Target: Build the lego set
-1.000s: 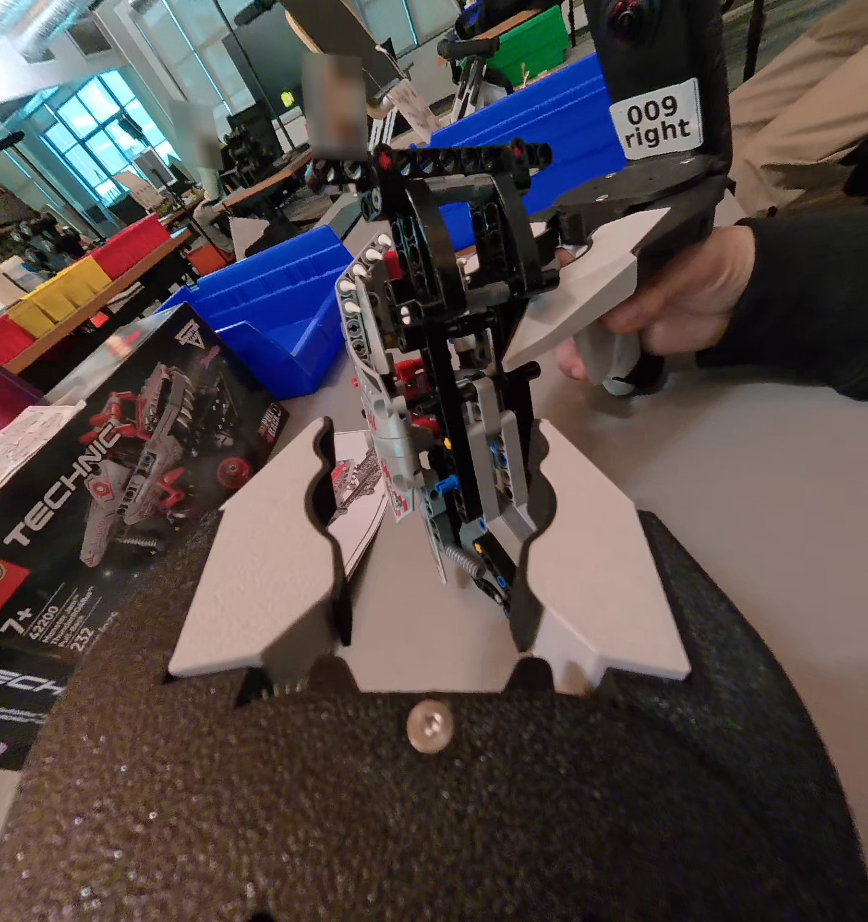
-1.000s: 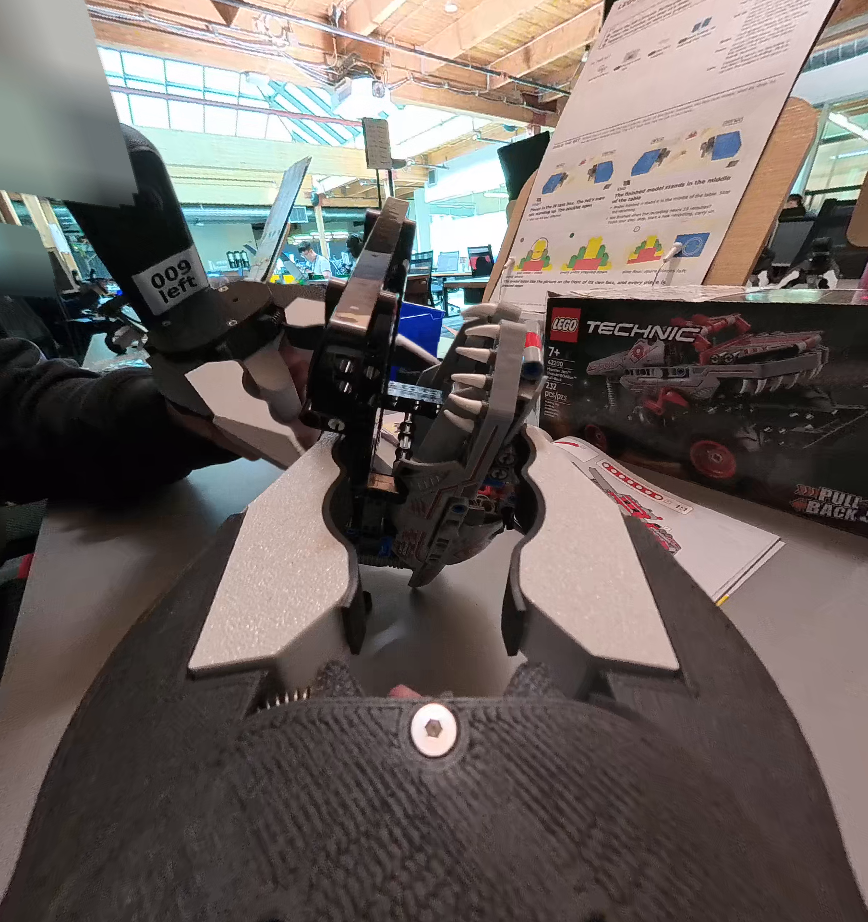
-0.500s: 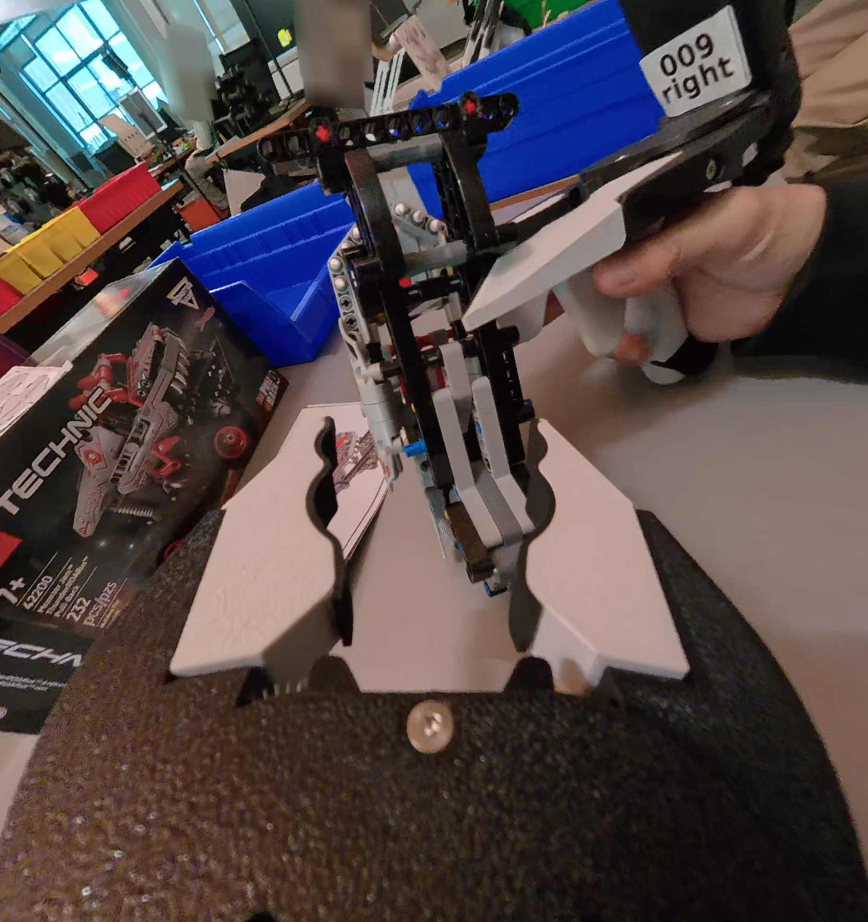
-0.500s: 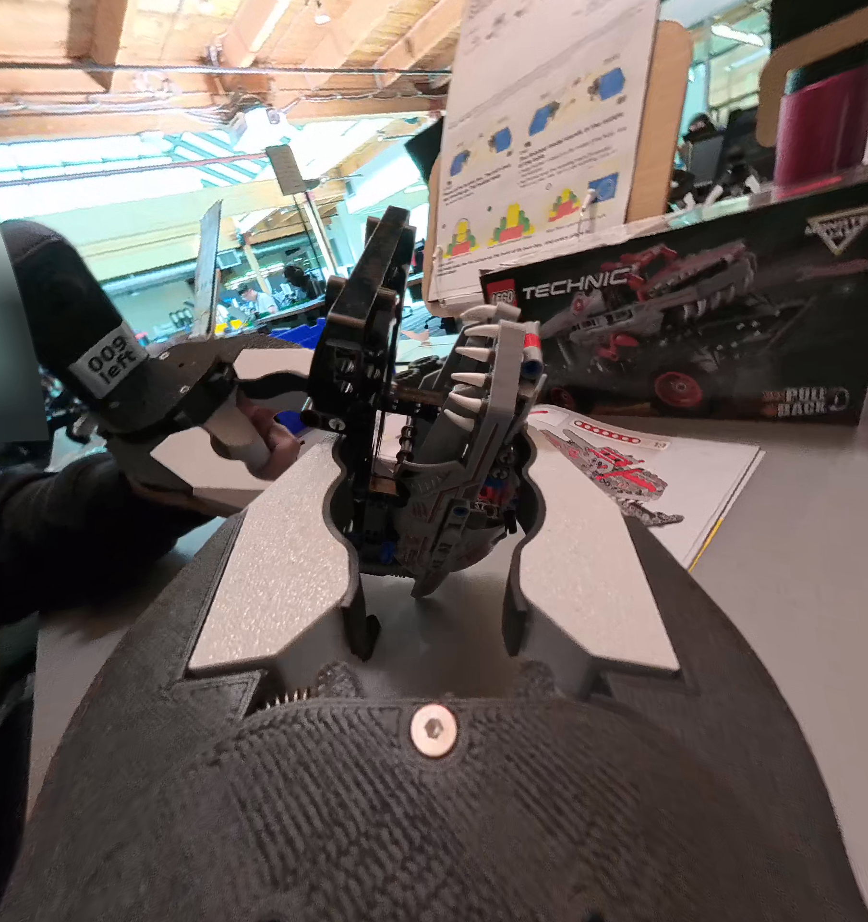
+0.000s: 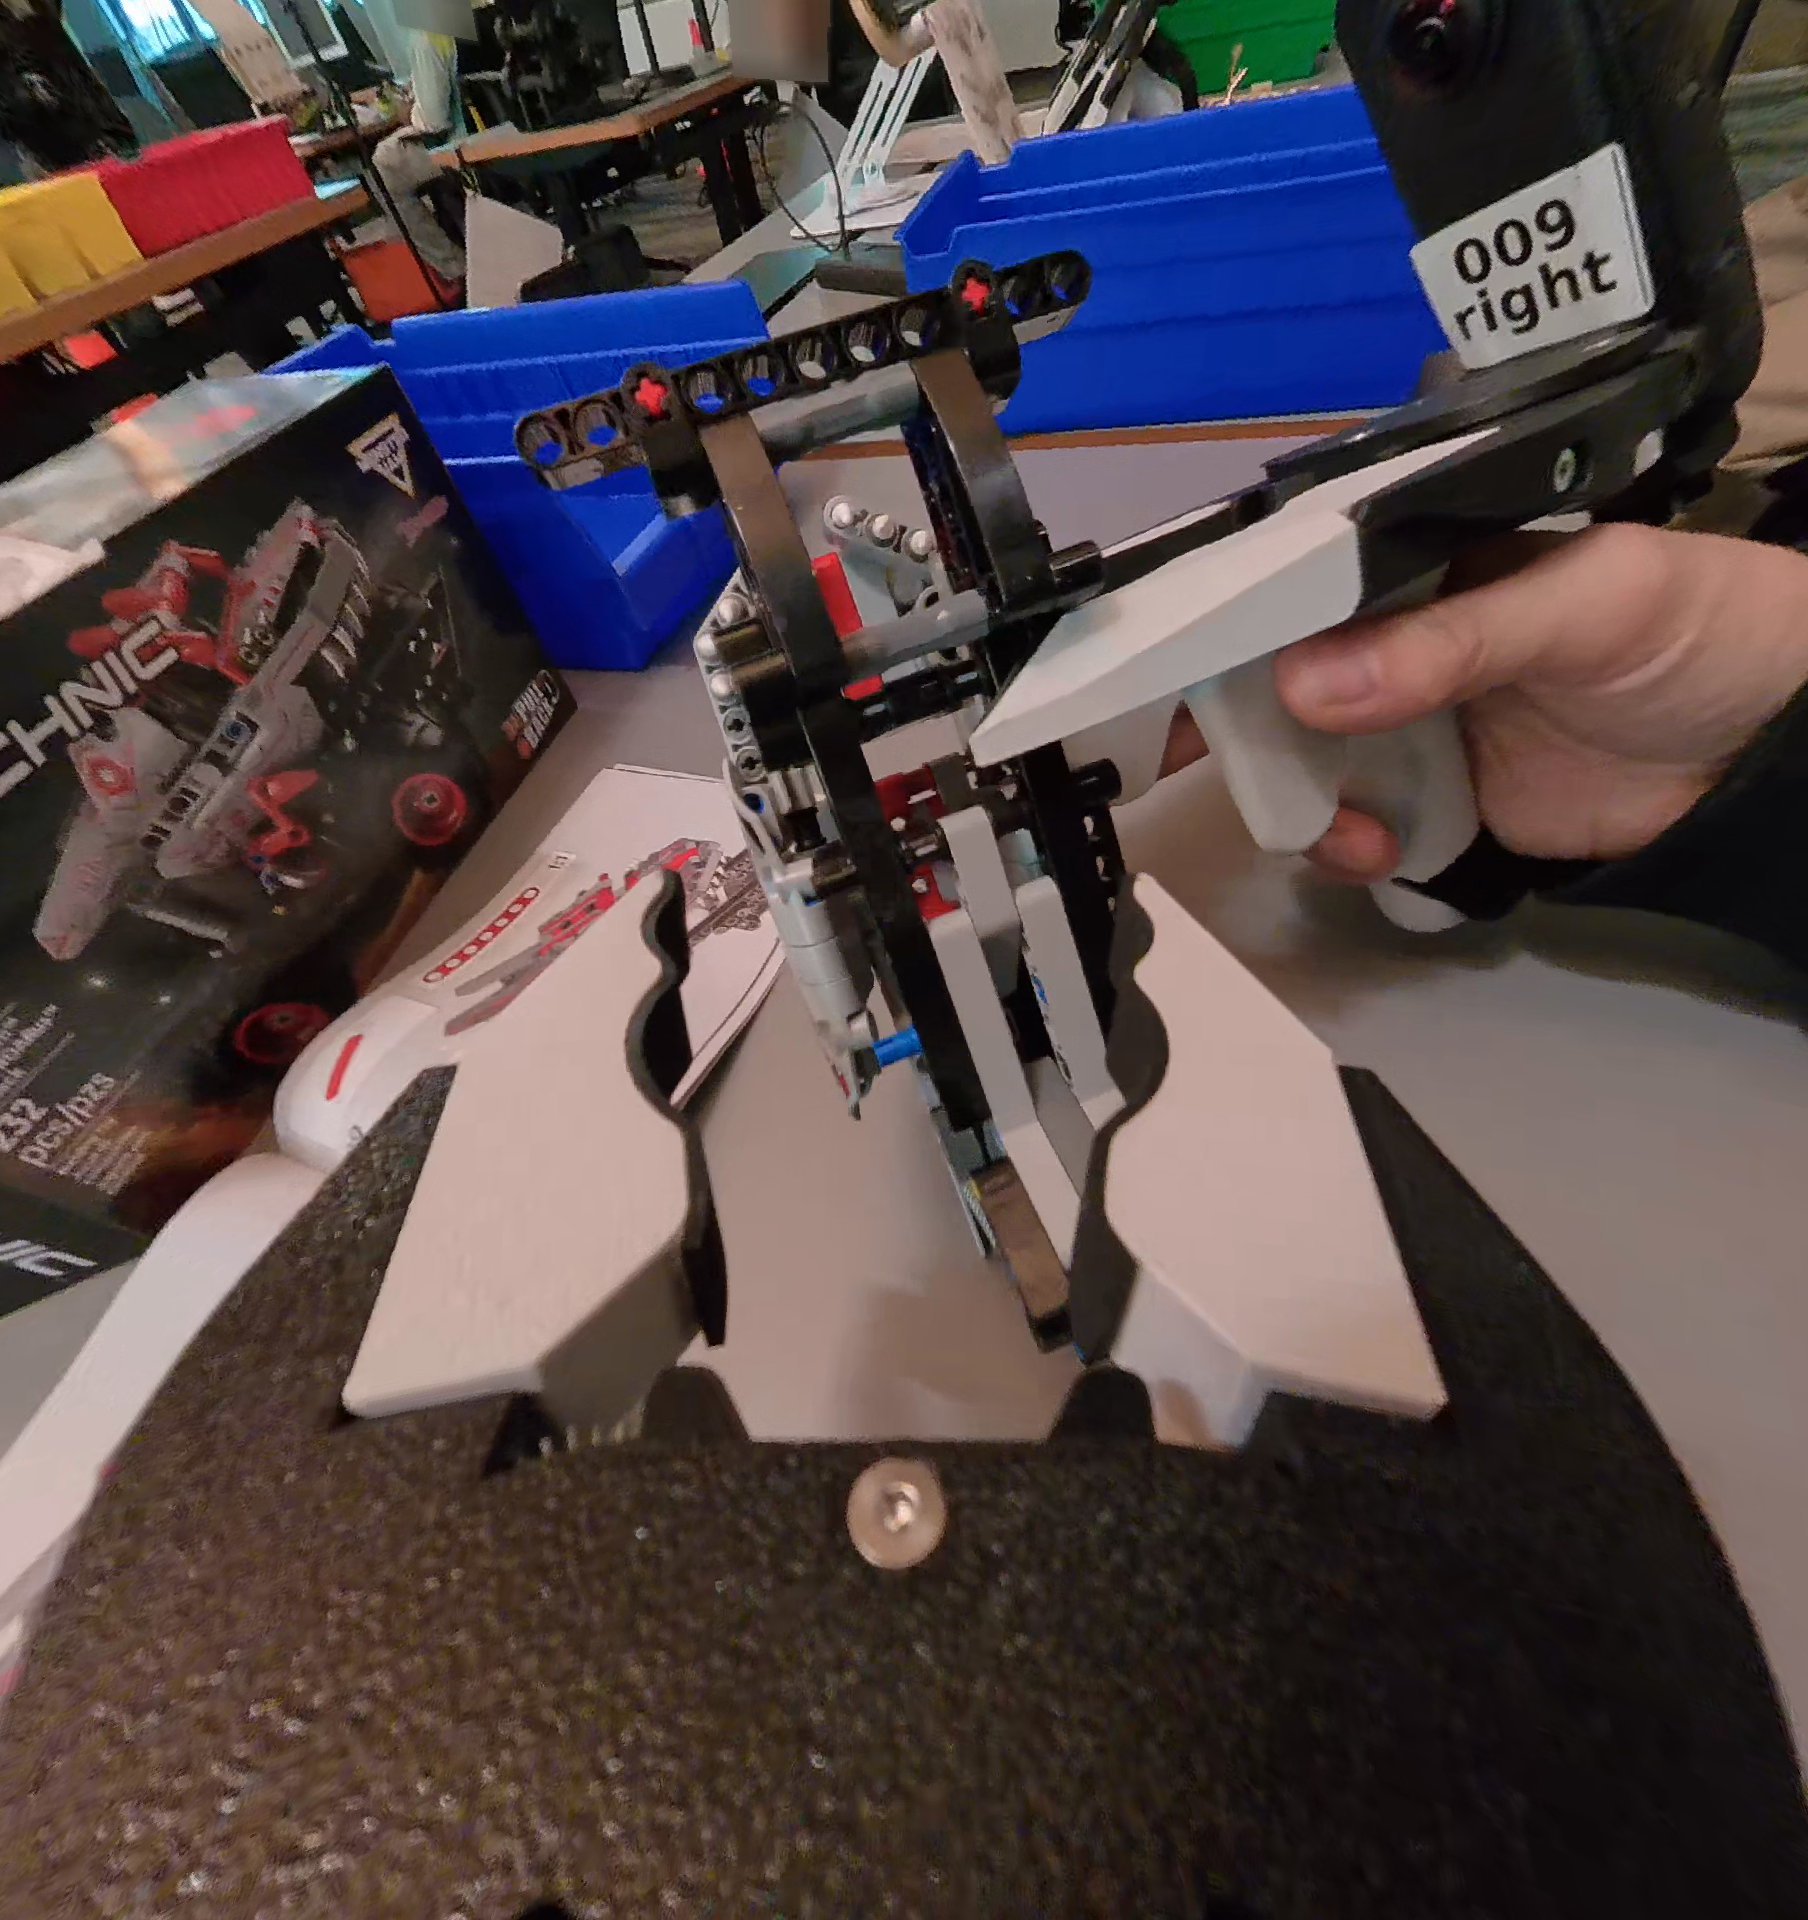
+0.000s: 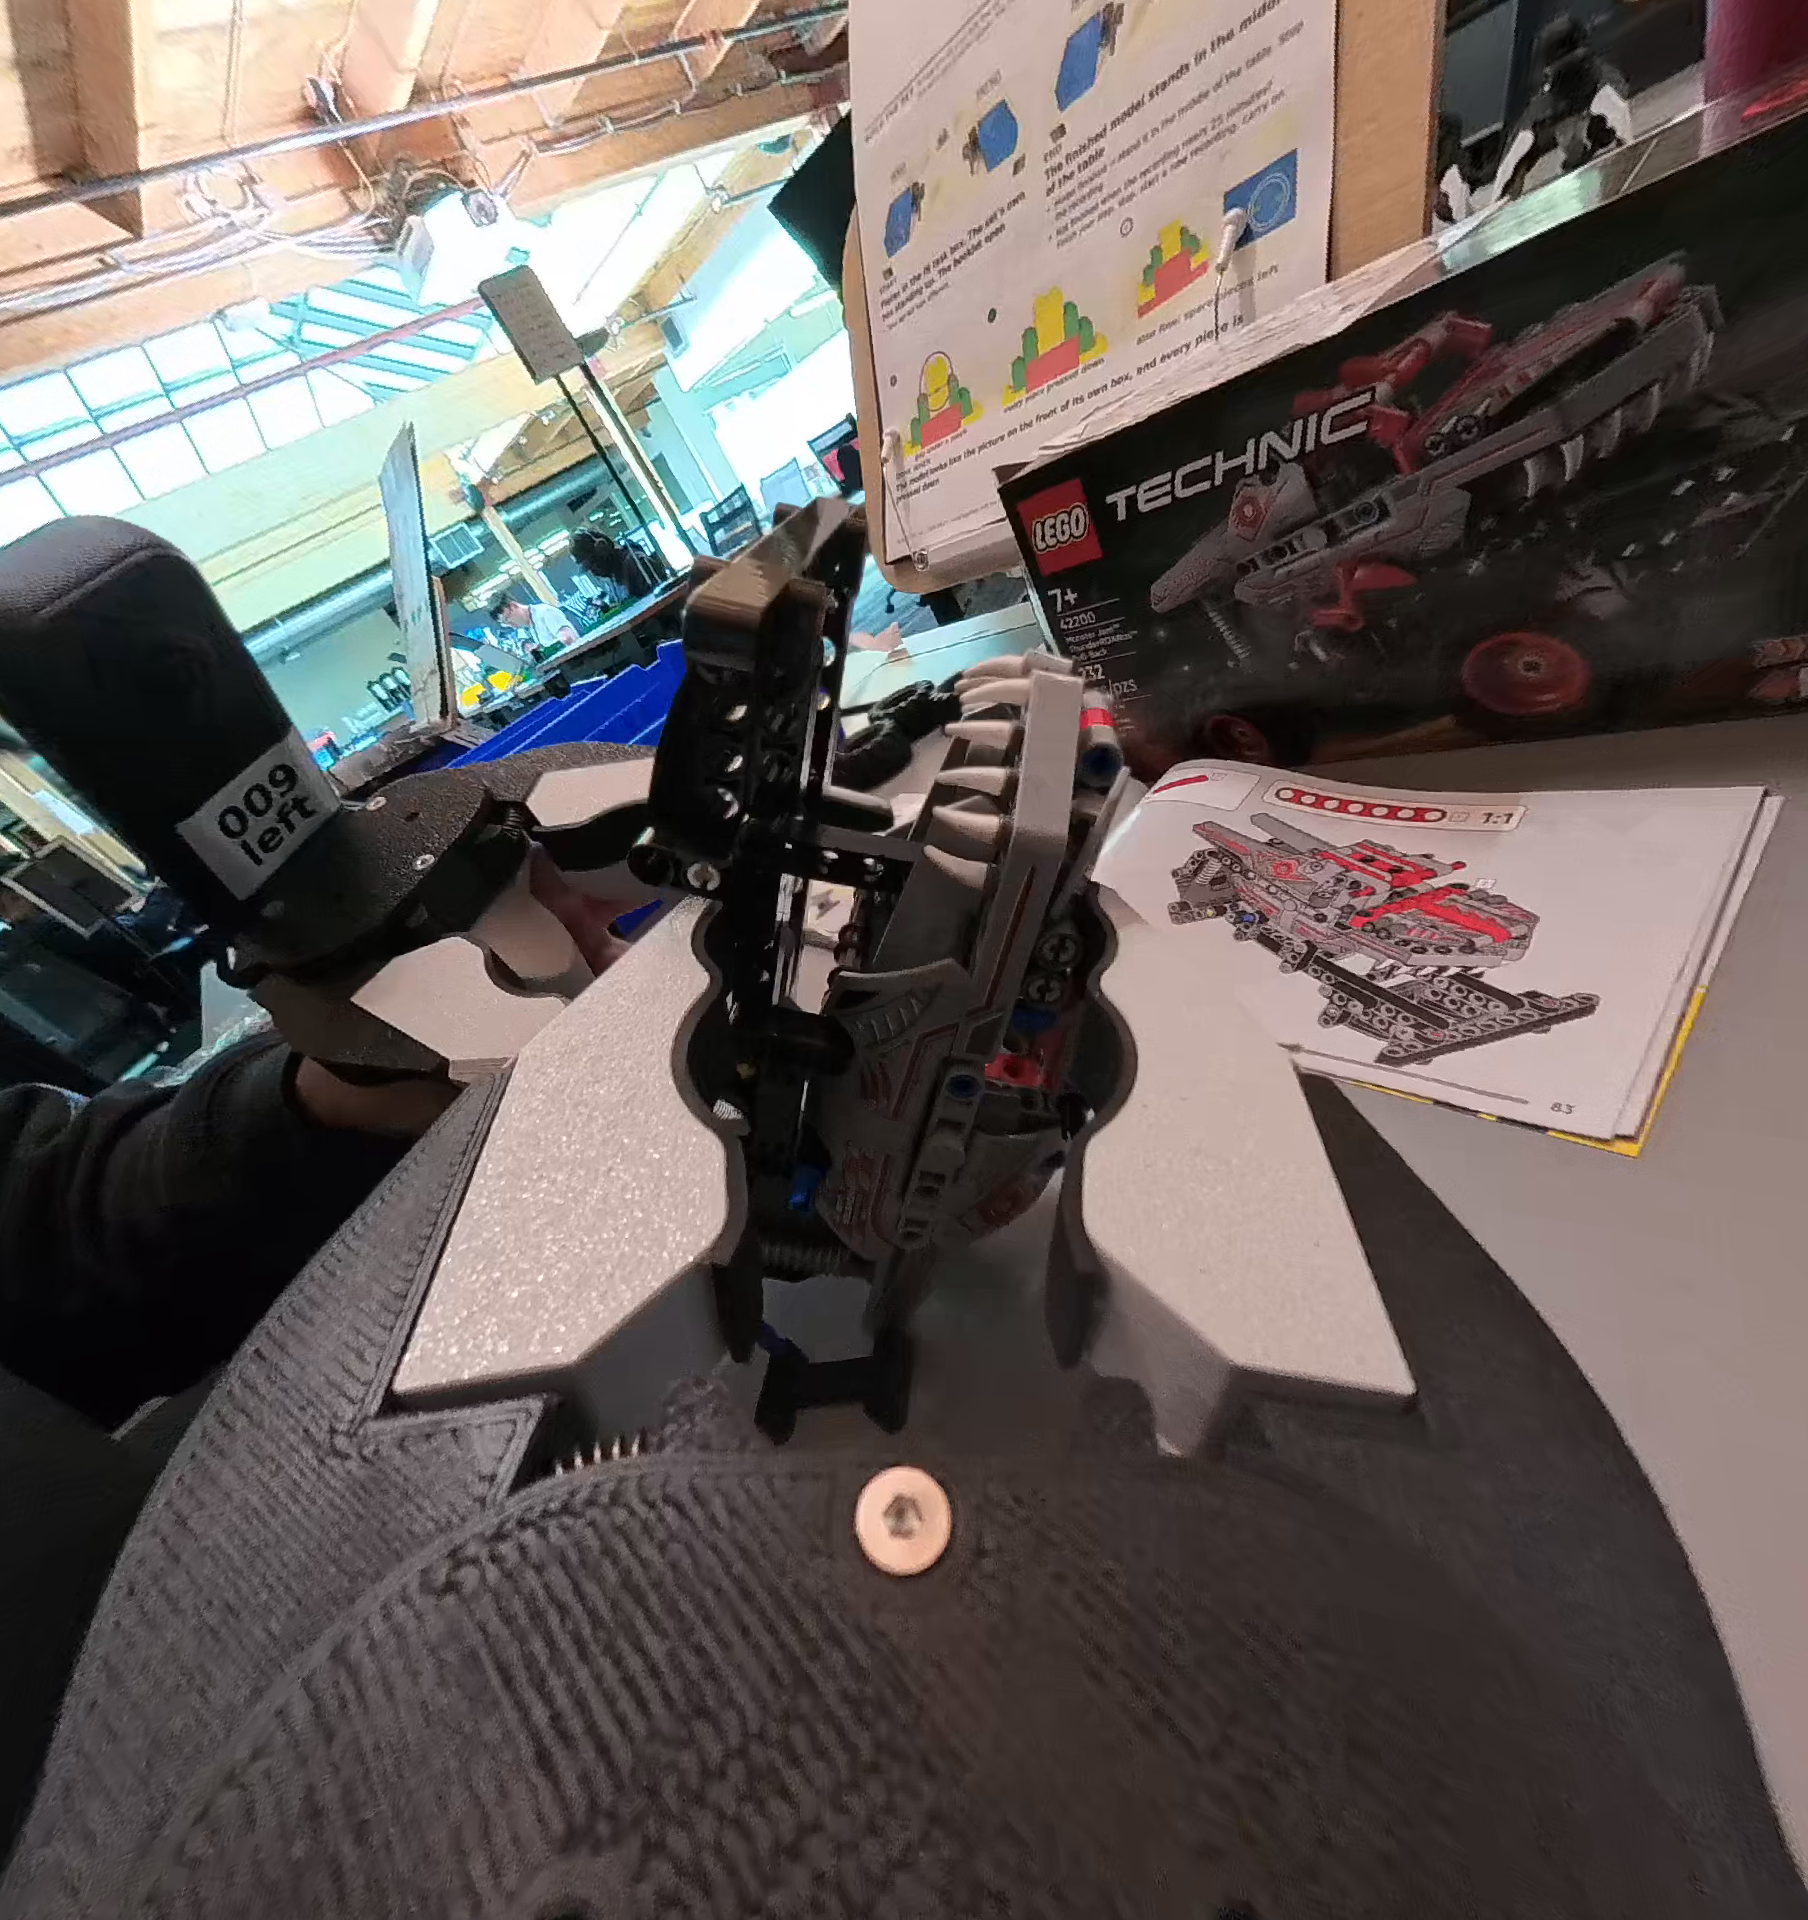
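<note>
The partly built lego model [image 5: 879, 790], a black frame with grey toothed panels and red pins, stands upright above the grey table. My right gripper [image 6: 910, 935] is shut on its grey panel side, one finger on each flank. My left gripper [image 5: 900, 935] is open around the model's lower end. The model rests against its right finger [image 5: 1222, 1174], with a gap to the left finger [image 5: 547, 1174]. In the left wrist view, the right gripper [image 5: 1056, 644] comes in from the right in a person's hand. In the right wrist view, the left gripper [image 6: 526, 935] is behind the model.
The set's black box [image 5: 183, 748] stands at the left, also shown in the right wrist view [image 6: 1451, 540]. An open instruction booklet [image 6: 1430, 935] lies on the table [image 5: 1554, 1195]. Blue bins [image 5: 1170, 301] stand behind. An instruction sheet on a board [image 6: 1087, 208] is above the box. Less than 4 cm separates the two grippers' tips.
The right gripper has tilted and carried the model deeper between the left fingers. The left gripper stayed open. Both views swung, which brought the booklet more into view.
</note>
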{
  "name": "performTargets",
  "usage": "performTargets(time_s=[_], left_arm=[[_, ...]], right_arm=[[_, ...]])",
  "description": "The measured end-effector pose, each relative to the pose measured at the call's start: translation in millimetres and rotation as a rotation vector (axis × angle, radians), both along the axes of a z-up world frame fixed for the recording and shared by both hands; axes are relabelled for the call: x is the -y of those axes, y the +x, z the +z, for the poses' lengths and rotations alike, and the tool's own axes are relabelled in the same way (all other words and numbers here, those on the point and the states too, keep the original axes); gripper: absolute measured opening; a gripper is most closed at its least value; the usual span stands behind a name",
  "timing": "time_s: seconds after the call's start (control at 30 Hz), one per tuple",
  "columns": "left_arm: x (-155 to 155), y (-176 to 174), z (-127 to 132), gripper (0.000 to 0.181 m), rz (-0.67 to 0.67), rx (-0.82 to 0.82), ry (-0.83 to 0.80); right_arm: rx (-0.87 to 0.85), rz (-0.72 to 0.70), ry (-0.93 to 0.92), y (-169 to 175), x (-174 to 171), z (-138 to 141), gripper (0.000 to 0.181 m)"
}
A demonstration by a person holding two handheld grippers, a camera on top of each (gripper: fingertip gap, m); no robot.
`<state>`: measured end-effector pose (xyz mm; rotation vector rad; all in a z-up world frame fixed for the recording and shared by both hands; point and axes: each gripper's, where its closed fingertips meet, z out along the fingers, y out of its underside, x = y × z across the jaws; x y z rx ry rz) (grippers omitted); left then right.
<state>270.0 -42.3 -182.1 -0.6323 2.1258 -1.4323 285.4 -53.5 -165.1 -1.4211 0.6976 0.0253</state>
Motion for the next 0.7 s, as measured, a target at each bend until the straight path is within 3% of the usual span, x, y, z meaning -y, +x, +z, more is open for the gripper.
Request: performTargets(time_s=[0.27,0.7], left_arm=[[3.8,-2.7,-5.2,0.077,-0.020,-0.144,-0.101],[9.8,-7.4,-3.2,0.069,-0.016,-0.054,-0.047]], right_arm=[[-0.016,0.003,0.011,-0.1,-1.4,-1.2,0.064],[0.037,0.053,0.034,-5.2,1.5,1.1,0.064]])
